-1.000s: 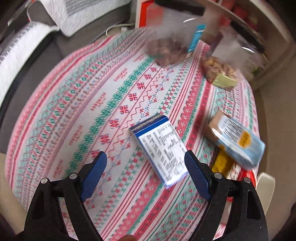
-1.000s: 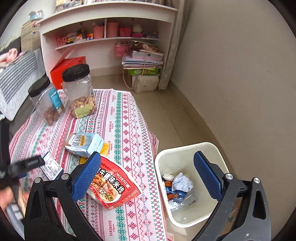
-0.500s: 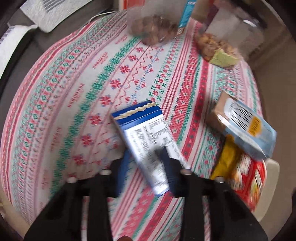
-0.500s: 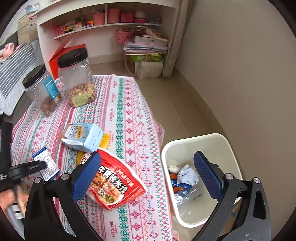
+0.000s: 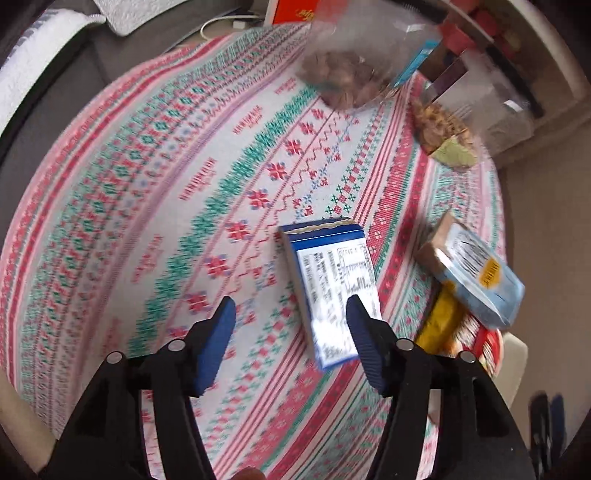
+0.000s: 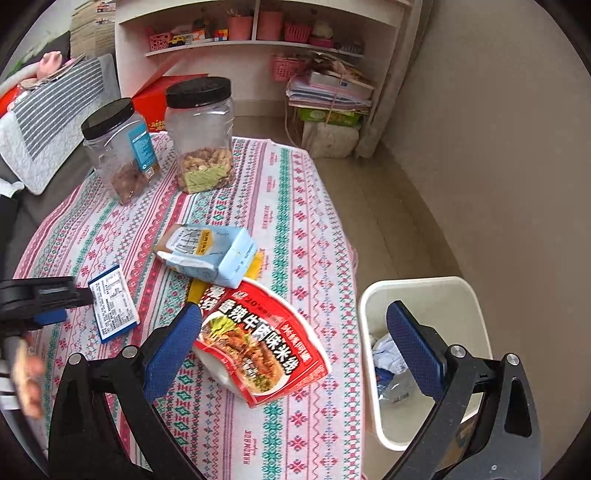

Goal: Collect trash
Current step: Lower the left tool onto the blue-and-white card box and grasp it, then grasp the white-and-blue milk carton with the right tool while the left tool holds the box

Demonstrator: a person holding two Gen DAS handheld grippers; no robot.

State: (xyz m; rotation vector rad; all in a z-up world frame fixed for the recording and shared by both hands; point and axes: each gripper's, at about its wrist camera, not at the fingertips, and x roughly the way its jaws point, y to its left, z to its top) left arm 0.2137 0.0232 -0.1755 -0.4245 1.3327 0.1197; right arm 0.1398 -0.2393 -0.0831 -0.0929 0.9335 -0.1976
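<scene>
Left claw (image 5: 288, 314) part open over blue-and-white box (image 5: 332, 291), right claw (image 6: 293, 334) wide open, empty

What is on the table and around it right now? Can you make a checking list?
Surface: table under a patterned tablecloth, lying flat.
Job's things: blue-and-white box flat on the cloth; pale blue carton on its side, over a yellow packet; red noodle bowl near the table edge; white bin on the floor beside the table, trash already inside.
Clutter: two black-lidded jars, one with brown nuts, one with mixed nuts.
Grippers: left gripper open, right jaw at the box's edge, holding nothing; right gripper open, above bowl and bin.
Cables: white cable on the floor beyond the table.
Surroundings: shelves, paper stack, beige wall.
</scene>
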